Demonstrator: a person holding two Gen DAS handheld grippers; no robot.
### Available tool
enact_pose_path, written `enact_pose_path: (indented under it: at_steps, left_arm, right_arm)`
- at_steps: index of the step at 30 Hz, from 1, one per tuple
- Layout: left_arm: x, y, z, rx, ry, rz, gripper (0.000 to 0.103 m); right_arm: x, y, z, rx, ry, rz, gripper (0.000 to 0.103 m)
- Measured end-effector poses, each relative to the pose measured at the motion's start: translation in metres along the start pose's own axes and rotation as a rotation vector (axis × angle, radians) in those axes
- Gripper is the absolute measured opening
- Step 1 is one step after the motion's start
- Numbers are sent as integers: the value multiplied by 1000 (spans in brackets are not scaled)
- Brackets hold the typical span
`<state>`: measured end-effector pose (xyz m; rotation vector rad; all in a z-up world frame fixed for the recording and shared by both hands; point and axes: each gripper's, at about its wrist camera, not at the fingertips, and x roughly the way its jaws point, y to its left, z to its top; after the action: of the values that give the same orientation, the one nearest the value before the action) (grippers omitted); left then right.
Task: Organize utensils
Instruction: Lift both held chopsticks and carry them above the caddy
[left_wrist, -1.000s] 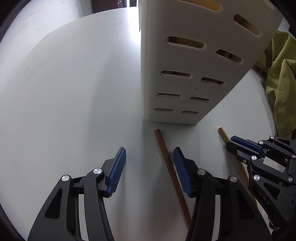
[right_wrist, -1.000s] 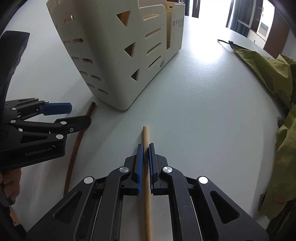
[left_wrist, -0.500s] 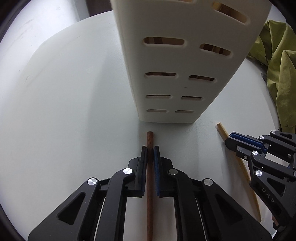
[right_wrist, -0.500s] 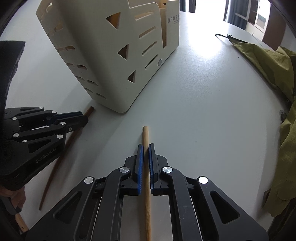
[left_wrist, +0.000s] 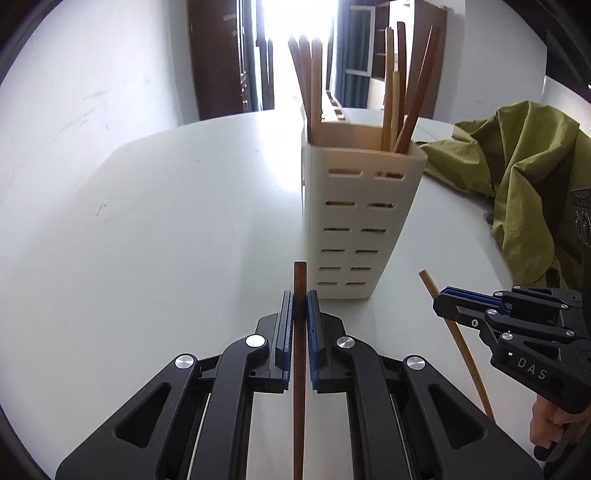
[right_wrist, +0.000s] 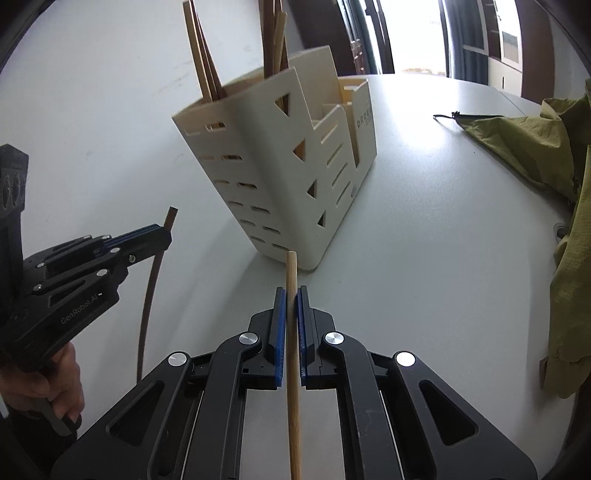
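chopsticks: a dark brown wooden chopstick (left_wrist: 299, 369) runs up the lower centre of the left wrist view, clenched between the blue-padded jaws of the left gripper (left_wrist: 299, 306), its tip just short of the cream slotted plastic utensil holder (left_wrist: 354, 221) on the white table (left_wrist: 166, 221). in the right wrist view a pale bamboo chopstick (right_wrist: 292, 350) is grasped the same way by the right gripper (right_wrist: 291, 295), lower centre. more wooden chopsticks (left_wrist: 314, 85) stand upright in the holder at upper centre. an olive green cloth (left_wrist: 524, 177) lies at the right edge
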<state>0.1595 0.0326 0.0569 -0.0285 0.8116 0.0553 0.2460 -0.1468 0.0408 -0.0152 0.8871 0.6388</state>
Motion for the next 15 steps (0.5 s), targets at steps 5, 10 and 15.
enact_pose_path:
  at_steps: [5,10,15]
  left_arm:
    - [-28,-6,29,-3,-110,-32,7]
    - [-53,-7,44,-27,-220,-64,7]
    - [-76,-10,64,-55,-349,-75,7]
  right_arm:
    - [-33,15,20,-14,-105,23,7]
    - [-58,26,38,-37,-195,32,7]
    - [-79,41,59,-58,-325,57,7]
